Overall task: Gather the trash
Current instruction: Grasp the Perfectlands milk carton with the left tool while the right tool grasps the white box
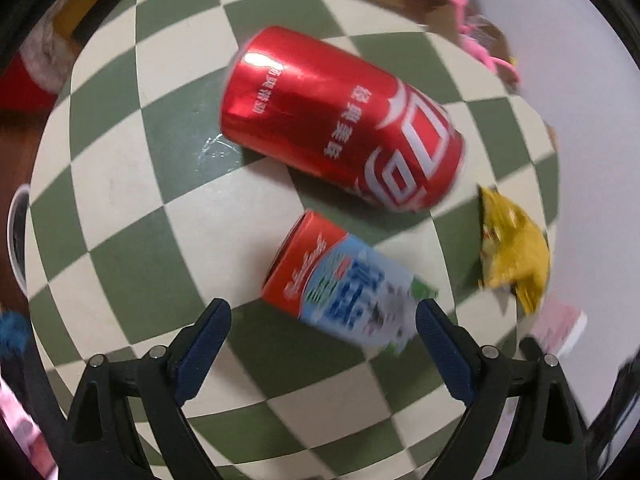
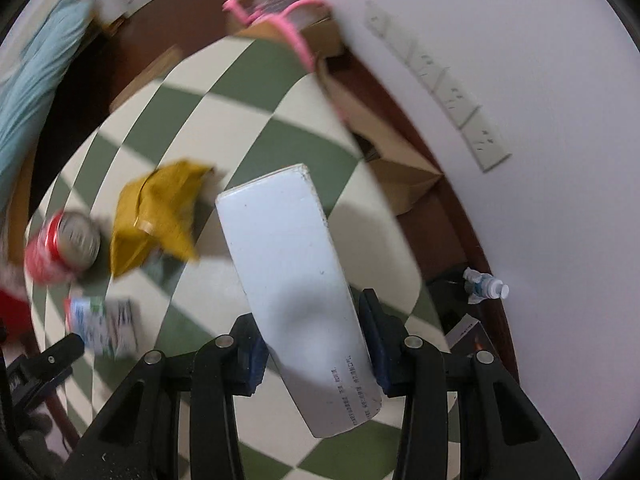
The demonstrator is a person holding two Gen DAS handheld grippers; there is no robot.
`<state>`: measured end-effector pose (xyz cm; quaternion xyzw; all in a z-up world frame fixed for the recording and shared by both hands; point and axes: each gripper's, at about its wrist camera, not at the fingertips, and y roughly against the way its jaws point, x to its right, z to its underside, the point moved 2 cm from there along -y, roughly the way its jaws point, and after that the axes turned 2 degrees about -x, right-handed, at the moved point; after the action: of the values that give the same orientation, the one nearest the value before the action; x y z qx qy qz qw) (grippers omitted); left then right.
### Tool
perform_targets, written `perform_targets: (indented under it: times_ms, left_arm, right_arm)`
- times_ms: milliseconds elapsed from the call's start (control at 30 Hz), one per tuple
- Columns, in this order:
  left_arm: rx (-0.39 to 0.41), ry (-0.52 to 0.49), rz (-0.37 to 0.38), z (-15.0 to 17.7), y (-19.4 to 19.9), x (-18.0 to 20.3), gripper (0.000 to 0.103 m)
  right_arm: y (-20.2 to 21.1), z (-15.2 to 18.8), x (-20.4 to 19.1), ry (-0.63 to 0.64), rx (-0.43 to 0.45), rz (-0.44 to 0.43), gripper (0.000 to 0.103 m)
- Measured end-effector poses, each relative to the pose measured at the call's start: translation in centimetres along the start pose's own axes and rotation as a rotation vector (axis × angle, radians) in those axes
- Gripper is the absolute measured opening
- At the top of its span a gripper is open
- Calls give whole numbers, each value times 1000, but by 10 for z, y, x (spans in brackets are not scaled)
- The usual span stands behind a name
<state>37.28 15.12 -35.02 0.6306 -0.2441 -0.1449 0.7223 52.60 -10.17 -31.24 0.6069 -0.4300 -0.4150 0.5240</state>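
A red soda can [image 1: 340,120] lies on its side on the green-and-cream checkered table [image 1: 120,184]. Below it lies a small milk carton [image 1: 344,288], red at one end and blue-white at the other. My left gripper [image 1: 323,320] stands open just above the carton's near end, its pads clear of it. A crumpled yellow wrapper [image 1: 512,248] lies to the right. My right gripper [image 2: 312,344] is shut on a long white box [image 2: 292,280], lifted above the table. The right wrist view also shows the wrapper [image 2: 160,216], the can [image 2: 60,248] and the carton [image 2: 100,324].
A cardboard box [image 2: 384,148] with pink plastic [image 2: 296,36] stands past the table's edge by the white wall [image 2: 520,80]. A small plastic bottle [image 2: 486,284] lies on the floor. A pale blue cloth [image 2: 36,92] hangs at the left. A pink packet [image 1: 560,328] sits at the table's right rim.
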Motion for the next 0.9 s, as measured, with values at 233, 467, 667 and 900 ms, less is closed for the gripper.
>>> perform_targets:
  times_ms: [233,467,667,900]
  left_arm:
    - [-66,180,98,-18,-17,3,93]
    - [9,177,74,-16,-22,12,73]
    - [52,-89,6,2,-10,5,61]
    - [19,-355,-47,49,-7,-22,62]
  right_arm:
    - [-26,4,-9,-96,7,13,44]
    - [-28,6,-13,-81,27,28,44]
    - [-21,21,-20,-17,11,-41,44]
    - [-15,69,-46,112,-101,-166,44]
